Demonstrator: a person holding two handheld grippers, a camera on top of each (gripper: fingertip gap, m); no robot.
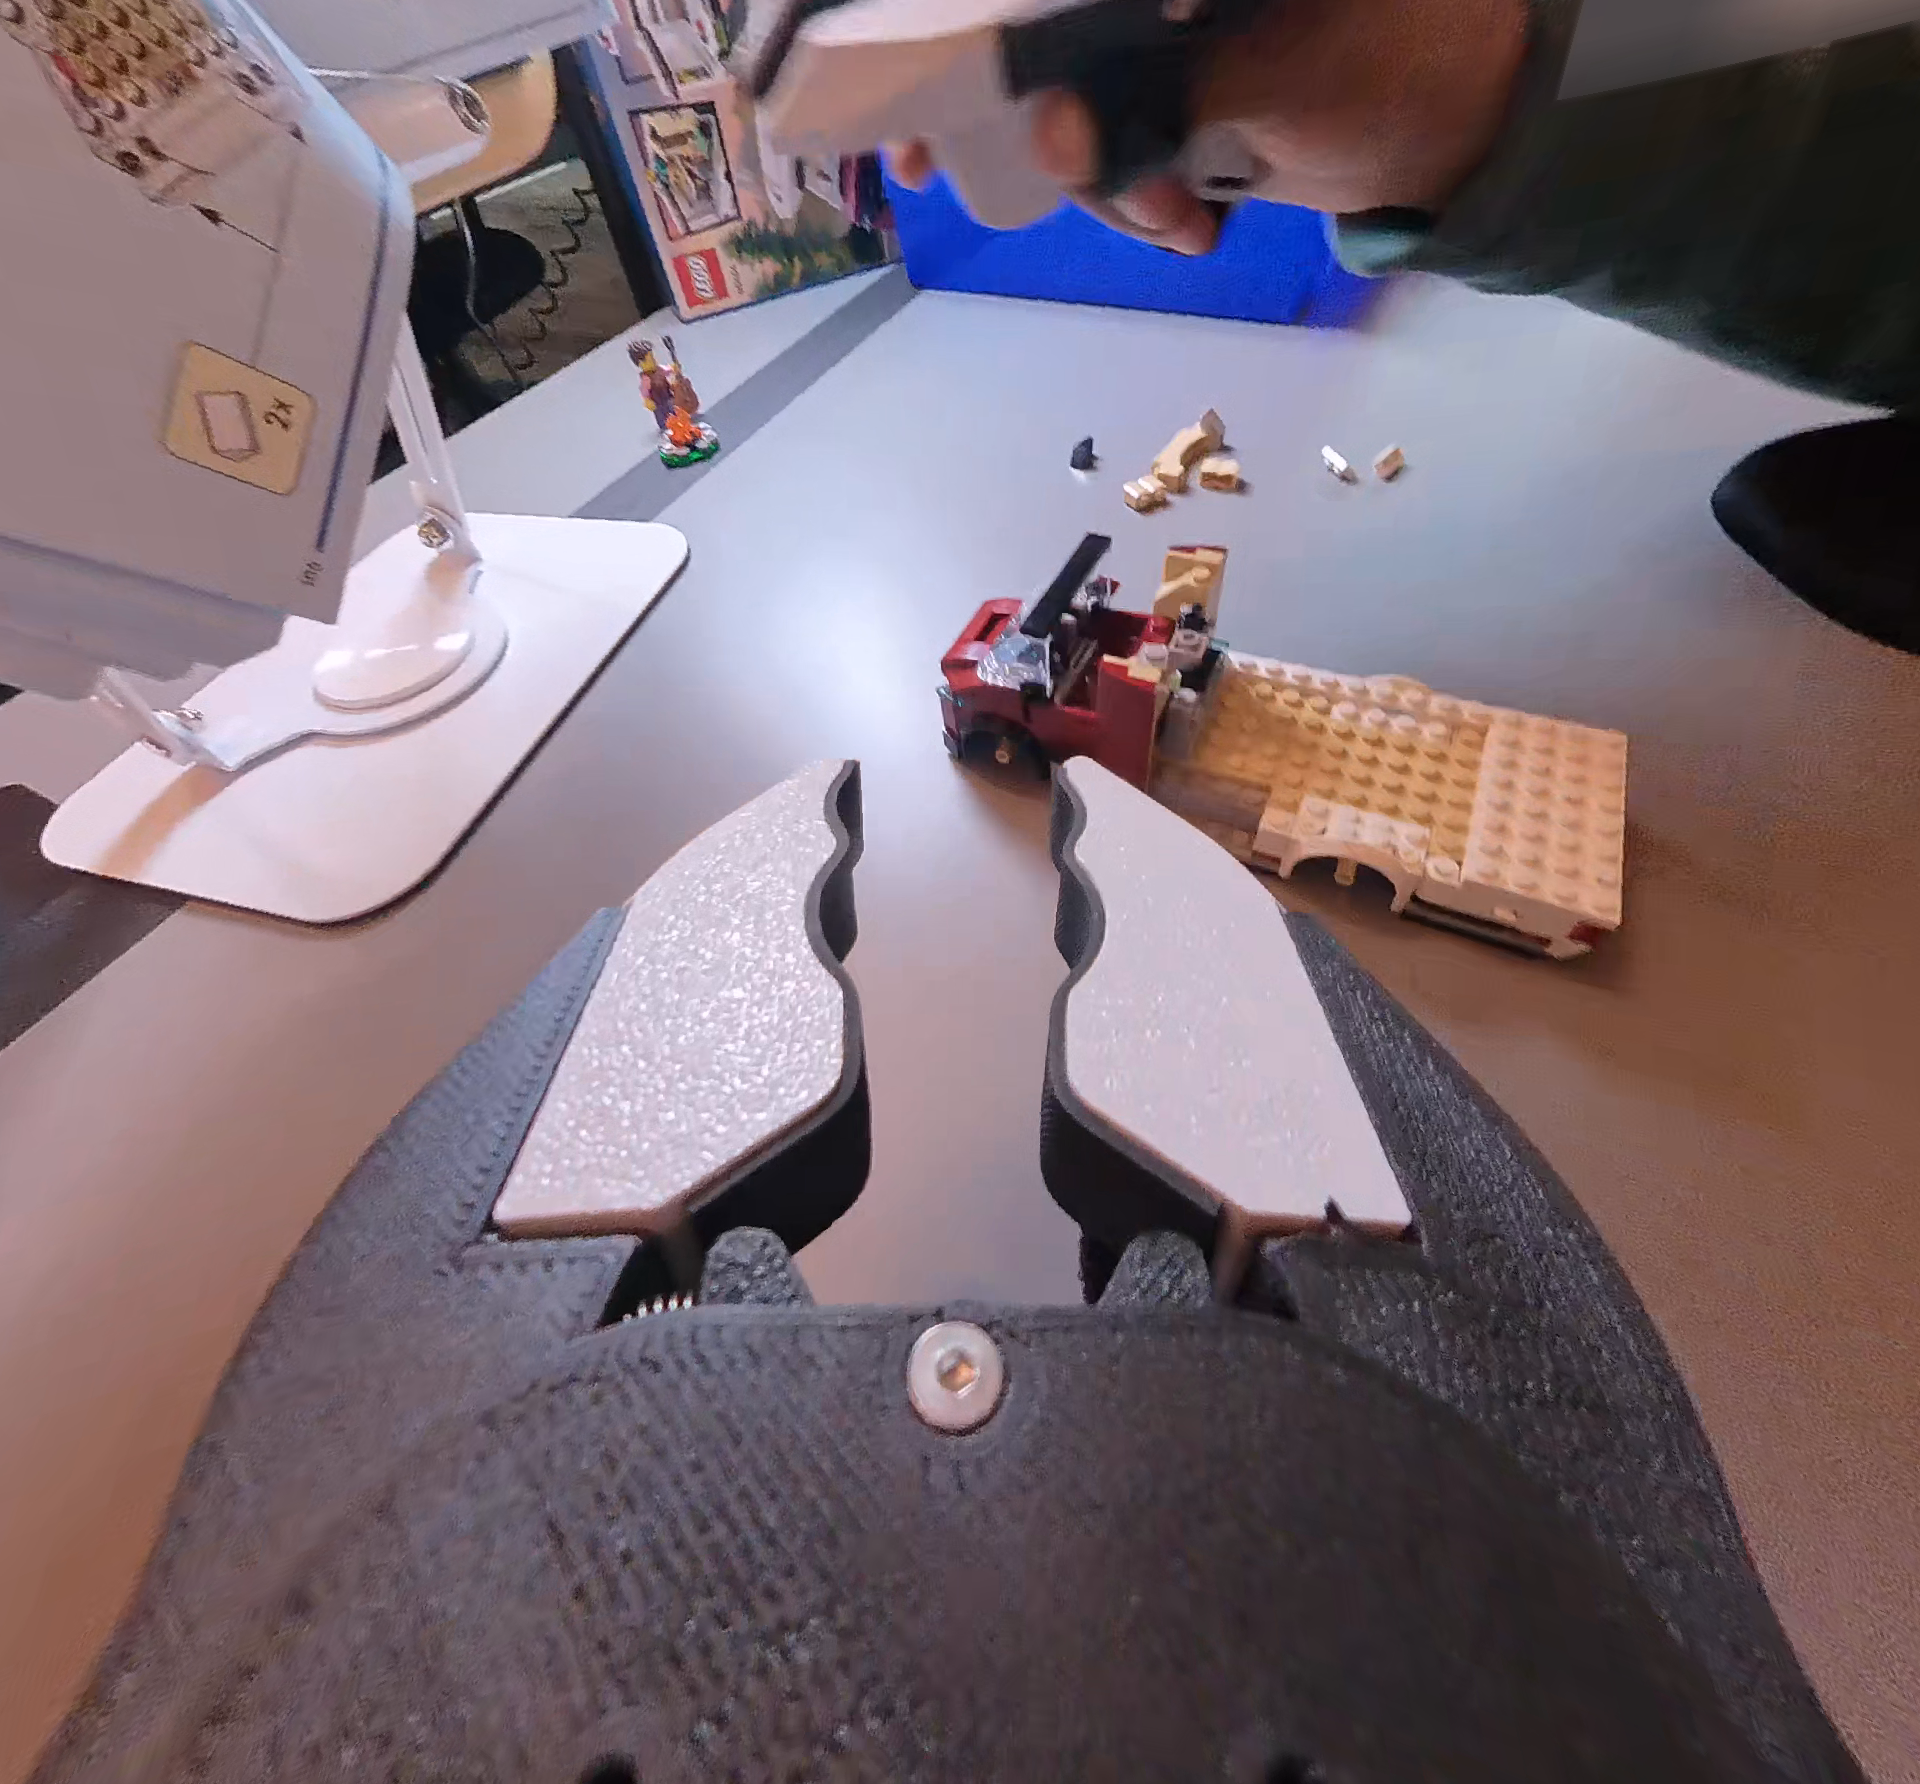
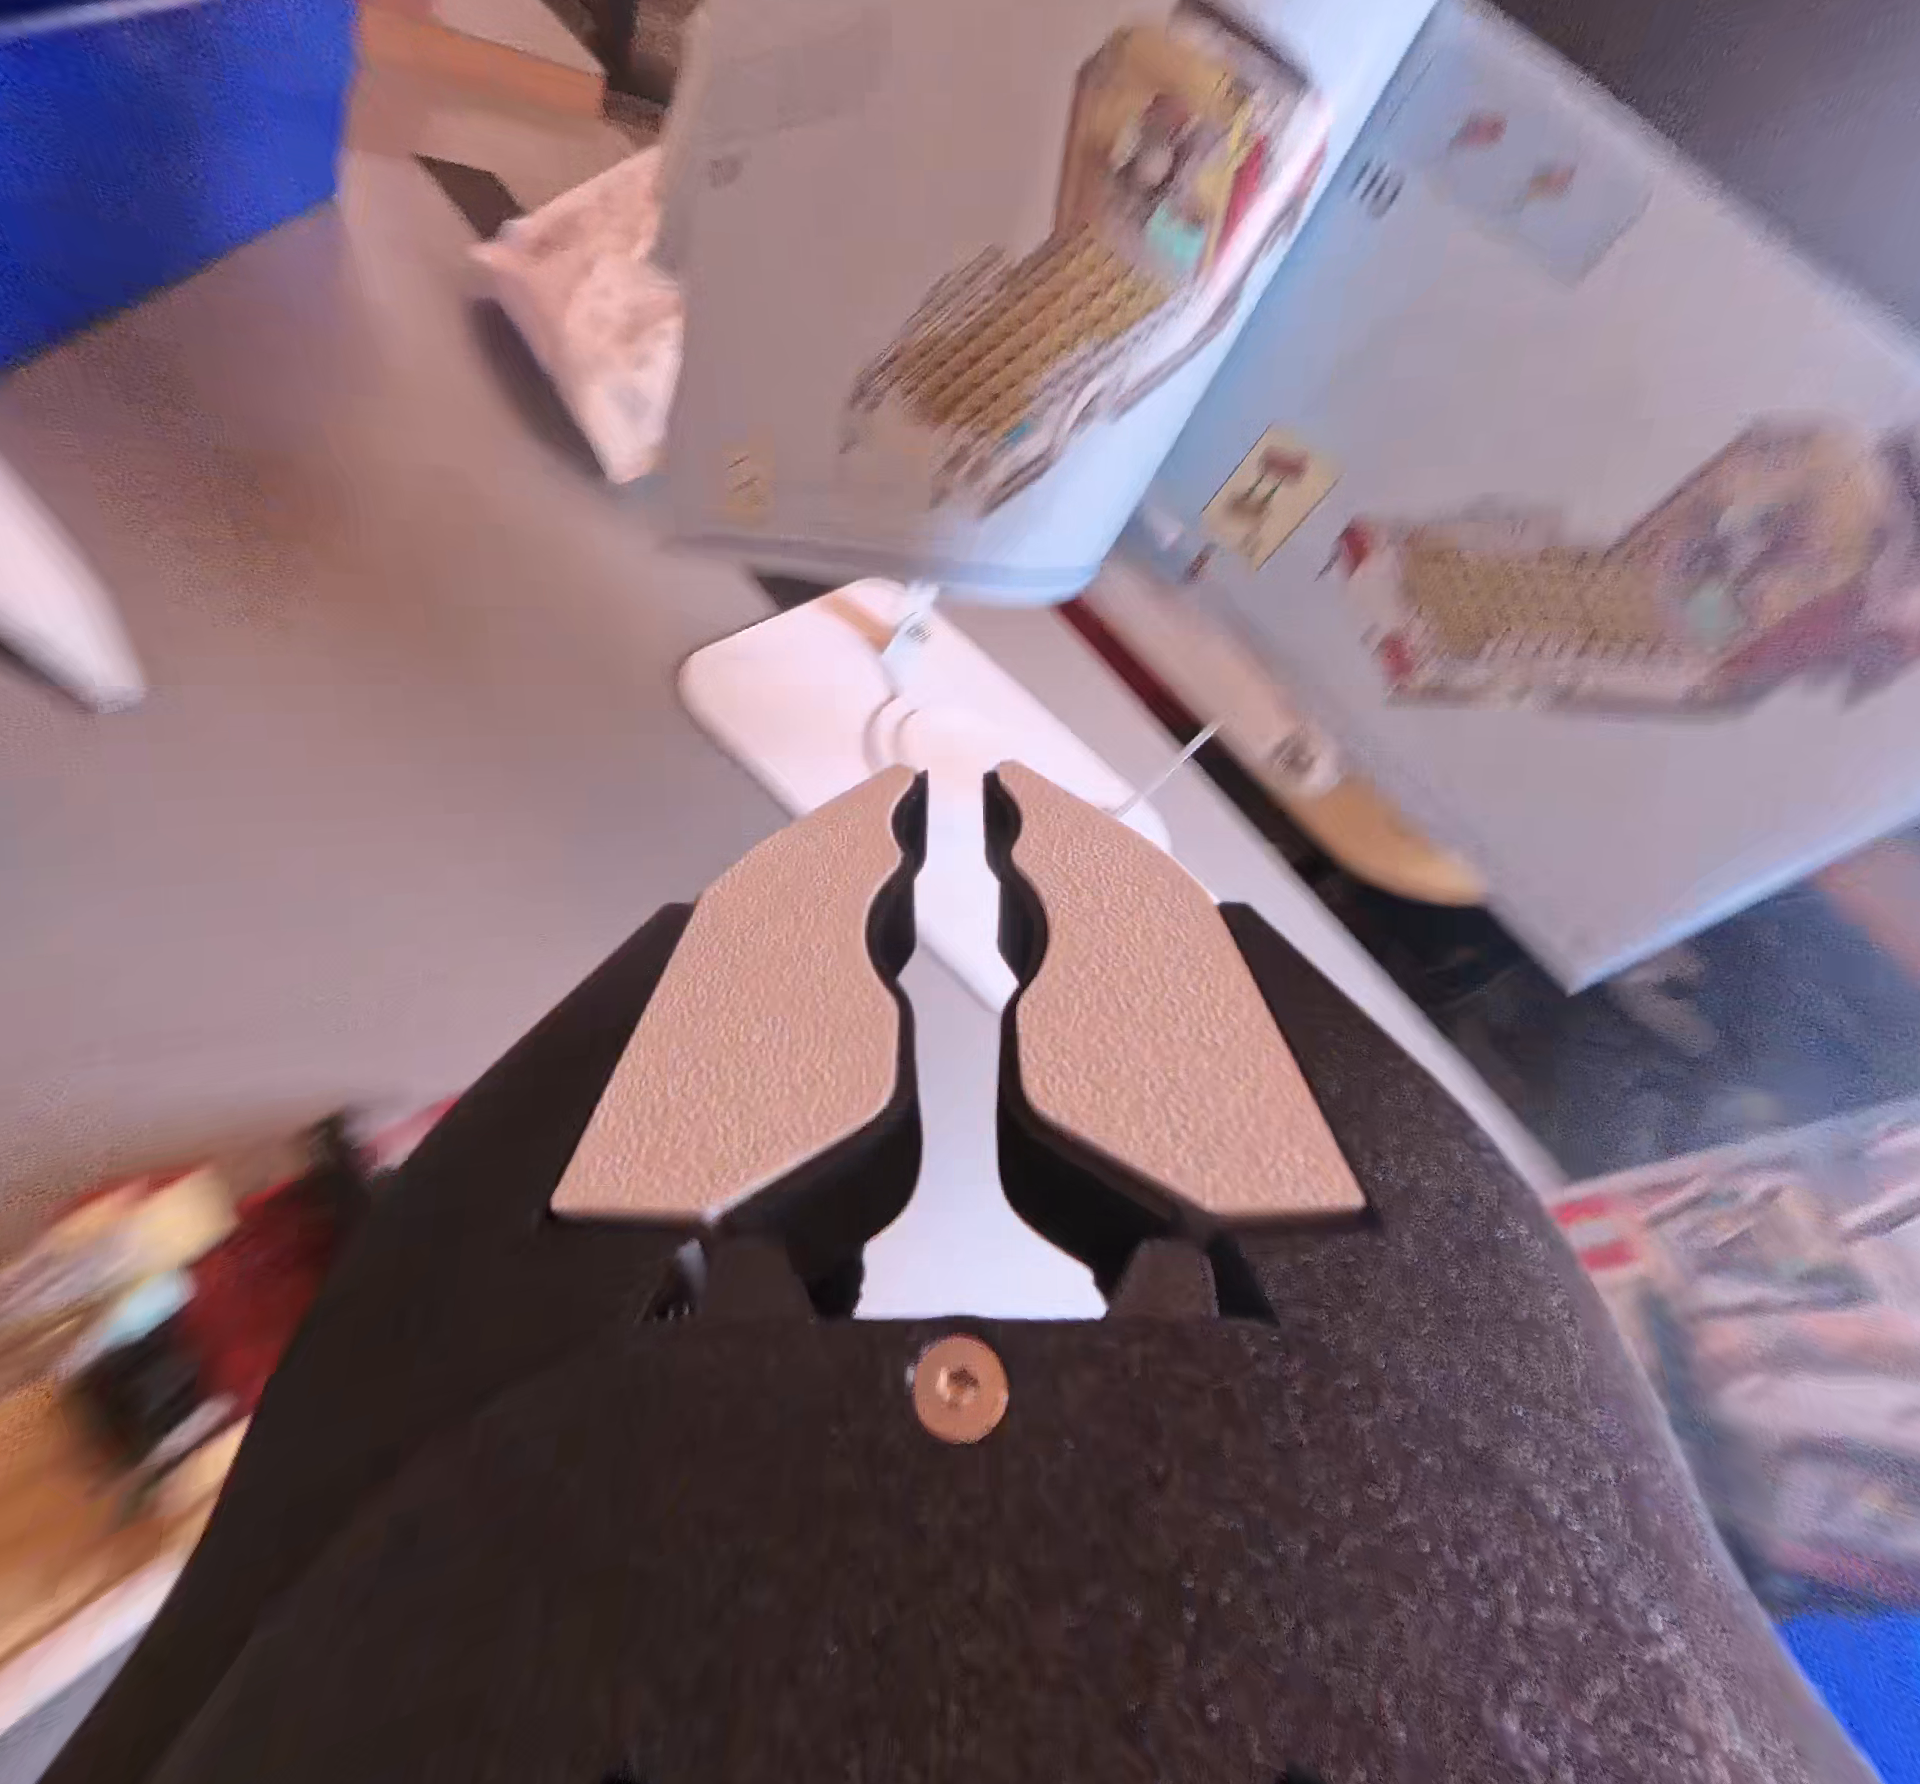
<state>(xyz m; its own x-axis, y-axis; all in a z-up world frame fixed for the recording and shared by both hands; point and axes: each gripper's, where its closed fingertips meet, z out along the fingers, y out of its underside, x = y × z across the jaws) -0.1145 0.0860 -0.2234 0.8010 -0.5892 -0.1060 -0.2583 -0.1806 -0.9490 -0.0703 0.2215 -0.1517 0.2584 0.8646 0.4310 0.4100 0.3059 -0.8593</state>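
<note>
Grey tabletop (image 1: 831,508) under both of our grippers. Left gripper (image 1: 956,778): jaws apart, nothing between them; red-and-tan brick truck (image 1: 1091,685) just beside at 1 o'clock. Right gripper (image 2: 954,778): narrow gap, holding nothing, above the white stand base (image 2: 790,695), instruction booklet (image 2: 935,280) at 12. Risks: we clip the truck and shed bricks, or knock the stand; the right view is blurred.

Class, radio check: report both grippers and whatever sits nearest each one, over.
Left gripper open, empty, over the grey table. Red brick car close ahead-right. Right gripper slightly open, empty, above the white stand base.
</note>
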